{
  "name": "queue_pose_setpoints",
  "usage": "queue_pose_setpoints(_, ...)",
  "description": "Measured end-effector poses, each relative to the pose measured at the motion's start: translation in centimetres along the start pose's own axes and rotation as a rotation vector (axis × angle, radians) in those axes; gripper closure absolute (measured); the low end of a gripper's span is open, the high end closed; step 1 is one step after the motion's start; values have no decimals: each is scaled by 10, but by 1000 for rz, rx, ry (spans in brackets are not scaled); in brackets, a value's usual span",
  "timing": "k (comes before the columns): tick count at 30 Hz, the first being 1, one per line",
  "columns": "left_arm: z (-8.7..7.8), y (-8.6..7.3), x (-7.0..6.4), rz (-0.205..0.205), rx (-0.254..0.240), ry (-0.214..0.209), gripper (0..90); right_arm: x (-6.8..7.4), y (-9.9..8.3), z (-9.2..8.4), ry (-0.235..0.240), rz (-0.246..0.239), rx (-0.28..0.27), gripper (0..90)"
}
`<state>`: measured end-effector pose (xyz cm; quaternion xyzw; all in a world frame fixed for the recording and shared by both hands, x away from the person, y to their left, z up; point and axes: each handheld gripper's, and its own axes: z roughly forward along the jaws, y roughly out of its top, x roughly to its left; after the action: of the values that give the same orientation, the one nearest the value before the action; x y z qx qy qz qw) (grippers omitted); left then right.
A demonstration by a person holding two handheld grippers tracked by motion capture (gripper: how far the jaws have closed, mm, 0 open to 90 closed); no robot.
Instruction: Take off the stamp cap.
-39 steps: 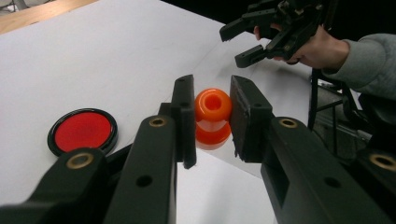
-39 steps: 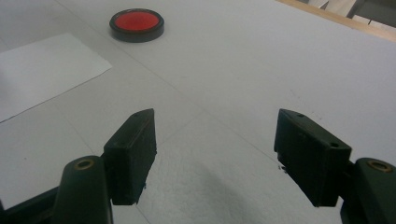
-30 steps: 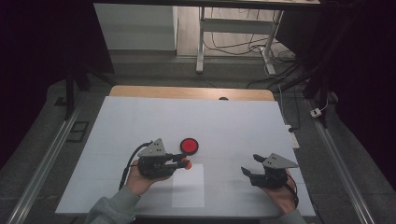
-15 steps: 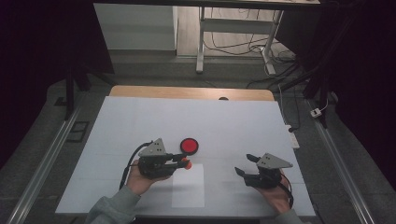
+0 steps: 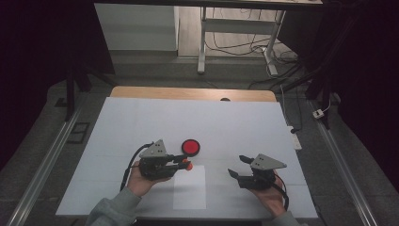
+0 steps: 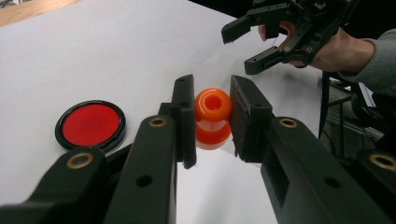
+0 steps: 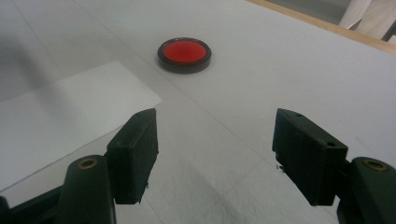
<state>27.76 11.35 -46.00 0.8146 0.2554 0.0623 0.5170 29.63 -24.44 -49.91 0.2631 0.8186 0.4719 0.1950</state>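
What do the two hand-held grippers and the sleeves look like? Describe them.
Both the left gripper and right gripper are black, each with two blocky jaws, brass-coloured pivot pins and a grey three-cornered plate on top. A black cable trails from each. The person wears grey sleeves, ribbed at the cuff.

- I am holding the left gripper low over the table in my left hand, its jaws pointing toward my right side.
- Its jaws are pressing in on a small orange spool-shaped piece, one pad on each side of it.
- My left forearm, in a grey sleeve, is coming in from the bottom edge.
- I am holding the right gripper in my right hand, well apart from the left one and pointing toward it.
- Its jaws are standing wide apart, nothing between them.
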Motion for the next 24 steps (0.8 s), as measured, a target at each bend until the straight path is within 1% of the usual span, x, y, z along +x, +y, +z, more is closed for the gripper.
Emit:
queue_pose_setpoints(7,2,-1,0,1,7,1,724,7,5,6,36,0,-10,317)
queue_pose_setpoints(8,3,-1,0,1,8,3,724,11,7,9,46,-6,-14,319)
queue_pose_setpoints(9,3,-1,0,2,9,3,724,11,7,9,46,-6,-14,319)
queue_pose_setpoints(11,3,-1,0,0,9,2,724,16,10,13,62,-22,-12,321)
queue_pose_setpoints(12,3,-1,0,1,9,2,724,17,11,14,65,-27,-6,322)
queue_pose_setpoints(18,5,-1,1,-3,10,-3,724,24,14,19,89,-33,-10,327)
queue_pose_setpoints(24,5,-2,2,-2,14,0,724,31,18,25,100,-49,-2,333)
